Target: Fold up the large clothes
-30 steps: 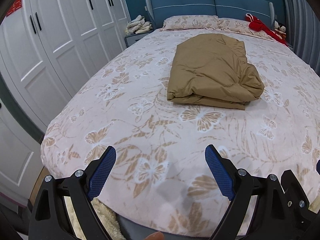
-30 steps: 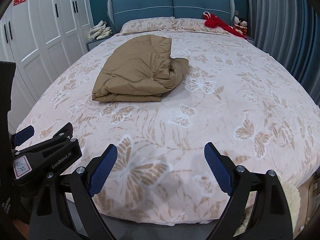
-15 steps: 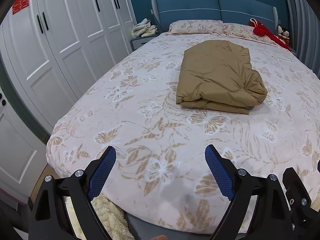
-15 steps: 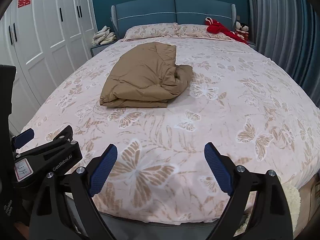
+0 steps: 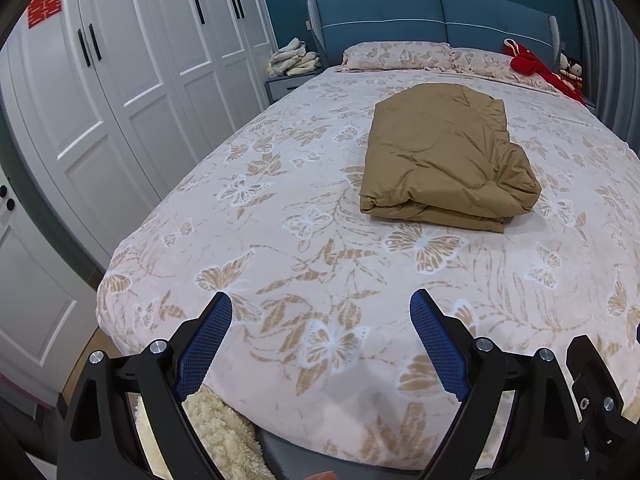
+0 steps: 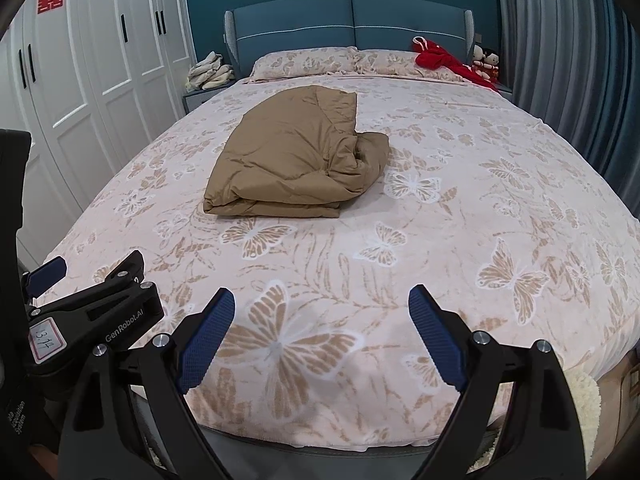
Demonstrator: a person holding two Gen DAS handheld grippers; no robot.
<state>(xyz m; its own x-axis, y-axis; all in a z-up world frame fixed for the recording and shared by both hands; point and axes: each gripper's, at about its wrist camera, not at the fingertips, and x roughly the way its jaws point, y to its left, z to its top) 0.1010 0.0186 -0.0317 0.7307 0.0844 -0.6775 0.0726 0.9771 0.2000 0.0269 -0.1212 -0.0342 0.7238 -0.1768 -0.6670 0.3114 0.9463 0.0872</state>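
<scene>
the tan quilted garment (image 5: 444, 160) lies folded into a thick pad on the bed (image 5: 280, 264), about midway along its length and a little toward the wardrobe-side edge, well short of the pillows (image 6: 308, 62) at the headboard end. both tongs hang over the foot edge of the bed, well apart from the cloth. the left gripper (image 5: 320, 340) has its blue pads spread wide with nothing between them, and the right gripper (image 6: 320, 338) is just as wide and just as empty. from the left one the bundle sits ahead and off to the right; from the right one it sits ahead and off to the left (image 6: 296, 160), so it lies roughly between the two lines of reach. i'd judge the left slightly nearer, though it is close. the bundle's long axis runs from foot toward headboard, with the stacked fold edges facing the tongs and a looser, rumpled lump on its curtain-side edge (that lump looks the least tidy part). the folding seems mostly done to my eye; any further move would mean reaching forward across the foot of the bed to that near edge. a red cloth (image 6: 440, 60) lies by the far pillows, out of the way.
</scene>
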